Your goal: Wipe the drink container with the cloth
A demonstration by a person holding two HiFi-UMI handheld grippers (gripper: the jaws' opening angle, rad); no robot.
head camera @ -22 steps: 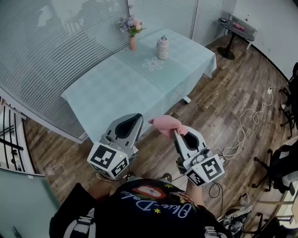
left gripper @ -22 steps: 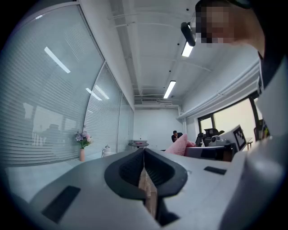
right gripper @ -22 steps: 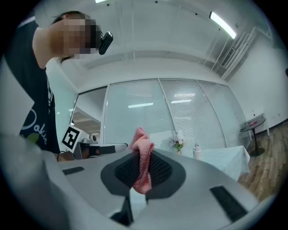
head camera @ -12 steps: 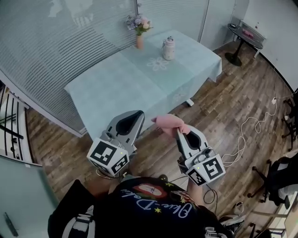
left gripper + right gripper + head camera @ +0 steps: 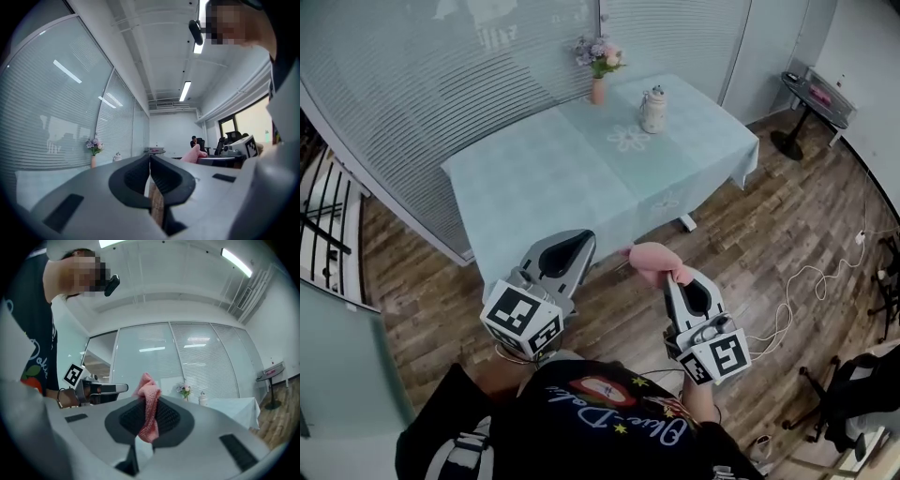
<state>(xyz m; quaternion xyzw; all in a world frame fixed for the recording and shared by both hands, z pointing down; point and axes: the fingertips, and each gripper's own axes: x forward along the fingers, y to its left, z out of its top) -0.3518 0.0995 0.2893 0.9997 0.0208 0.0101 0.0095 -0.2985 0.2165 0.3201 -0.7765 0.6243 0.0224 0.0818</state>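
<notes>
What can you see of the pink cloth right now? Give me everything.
The pink cloth is a small piece of knitted-looking fabric, bunched and folded. It is clamped between the closed jaws of the right tool. A crumpled lobe sticks out past the tips and a shorter end hangs down between the pads. It is held in the air and touches nothing but the tool. It is well short of the table where the drink container stands.

A black T-shirt (image 5: 609, 424) with pale cursive lettering and a red-and-green print covers the person, whose left hand-held gripper (image 5: 566, 246) and right hand-held gripper (image 5: 677, 281) are rounded pale-grey shells with black inner linings, each ending in a white cube (image 5: 520, 322) of black square markers.
</notes>
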